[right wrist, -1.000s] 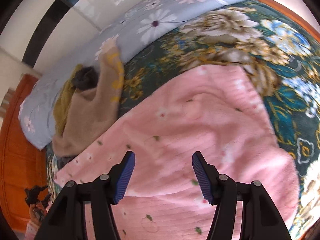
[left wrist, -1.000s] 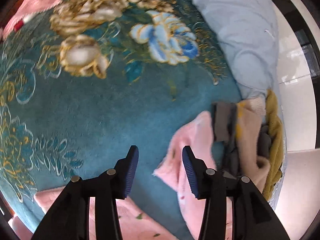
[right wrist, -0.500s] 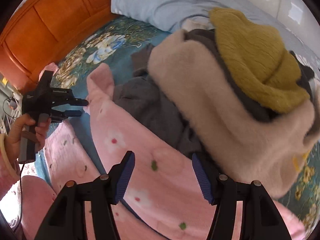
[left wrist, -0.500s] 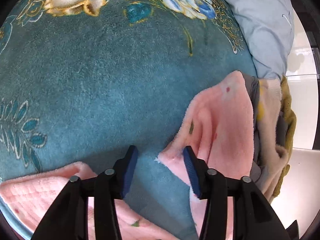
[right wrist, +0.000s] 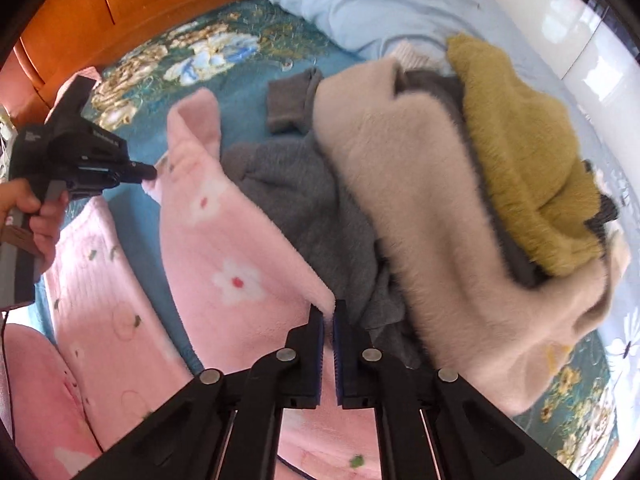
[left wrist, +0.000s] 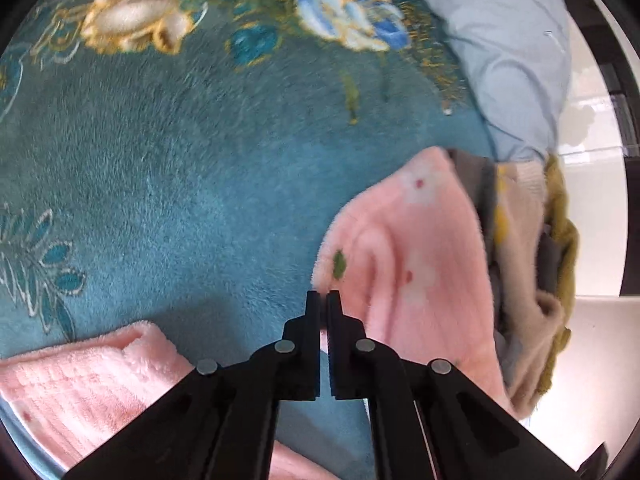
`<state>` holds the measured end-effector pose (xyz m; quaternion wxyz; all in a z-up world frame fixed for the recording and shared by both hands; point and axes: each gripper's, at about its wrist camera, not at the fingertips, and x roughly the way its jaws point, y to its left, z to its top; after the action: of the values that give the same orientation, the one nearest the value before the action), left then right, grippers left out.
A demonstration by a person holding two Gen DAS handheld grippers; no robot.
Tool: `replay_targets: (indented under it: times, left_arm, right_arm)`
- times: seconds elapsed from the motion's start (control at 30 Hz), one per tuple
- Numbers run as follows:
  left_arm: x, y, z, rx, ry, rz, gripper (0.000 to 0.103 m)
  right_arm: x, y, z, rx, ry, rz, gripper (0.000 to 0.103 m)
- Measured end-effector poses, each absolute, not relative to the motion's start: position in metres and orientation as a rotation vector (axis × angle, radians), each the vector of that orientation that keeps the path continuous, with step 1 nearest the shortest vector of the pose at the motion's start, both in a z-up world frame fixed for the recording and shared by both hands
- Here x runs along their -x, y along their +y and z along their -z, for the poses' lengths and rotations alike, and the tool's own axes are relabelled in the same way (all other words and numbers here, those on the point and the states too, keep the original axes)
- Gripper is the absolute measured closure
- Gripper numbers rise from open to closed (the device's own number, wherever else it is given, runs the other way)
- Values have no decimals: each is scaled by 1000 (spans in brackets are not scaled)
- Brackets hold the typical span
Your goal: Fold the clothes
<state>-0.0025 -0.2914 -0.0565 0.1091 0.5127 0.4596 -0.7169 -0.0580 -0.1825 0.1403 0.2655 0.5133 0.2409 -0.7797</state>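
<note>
A pink fleece garment (right wrist: 228, 248) with white flowers lies on the teal floral blanket (left wrist: 168, 168). My left gripper (left wrist: 323, 296) is shut on one corner of the pink fleece garment (left wrist: 416, 264); the right wrist view shows my left gripper (right wrist: 146, 172) pinching that corner, held by a hand (right wrist: 36, 216). My right gripper (right wrist: 328, 316) is shut on another edge of the same garment, close to a grey garment (right wrist: 304, 204). A second, ribbed pink piece (left wrist: 80, 376) lies at the lower left.
A heap of clothes sits to the right: a beige fleece (right wrist: 432, 216), a mustard knit (right wrist: 520, 152) and the grey garment. A pale blue pillow (left wrist: 504, 48) lies beyond them. An orange wooden headboard (right wrist: 120, 4) borders the bed.
Both grippers were open half a second ago and have closed on the pink garment's edges. The right gripper swung from the pink spread toward the clothes heap over the past second.
</note>
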Motion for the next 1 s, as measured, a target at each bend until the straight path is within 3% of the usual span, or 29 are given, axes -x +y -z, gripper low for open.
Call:
replay_targets:
  times: [0.17, 0.27, 0.43, 0.47, 0.53, 0.6, 0.67, 0.77, 0.9, 1.0]
  left_arm:
    - [-11, -318, 11, -1345, 1231, 2237, 101]
    - [-3, -329, 31, -1436, 1083, 2148, 102]
    - [-38, -355, 57, -1475, 1366, 2002, 100]
    - [-47, -357, 53, -1465, 1358, 2013, 95]
    - [-65, -361, 42, -1455, 1311, 2039, 79]
    - [-83, -364, 32, -1444, 1264, 2063, 63]
    - [-101, -368, 22, -1433, 1217, 2087, 59]
    - [-128, -373, 6, -1415, 1146, 2121, 55]
    - [-154, -375, 21, -1554, 1049, 2076, 55]
    - [-162, -375, 48, -1669, 1020, 1979, 55]
  right_arm:
    - [86, -162, -191, -1268, 647, 2321, 99]
    - [115, -163, -180, -1332, 667, 2369, 99]
    - [147, -164, -132, -1551, 601, 2315, 94]
    - [145, -161, -137, -1532, 574, 2330, 94]
    - [140, -154, -149, -1494, 514, 2358, 76]
    - [131, -144, -170, -1454, 442, 2386, 65]
    - [111, -130, -192, -1396, 339, 2428, 62]
    - [72, -94, -213, -1328, 199, 2473, 43]
    - [32, -51, -199, -1399, 169, 2536, 41]
    - [-3, 9, -190, -1517, 20, 2595, 41]
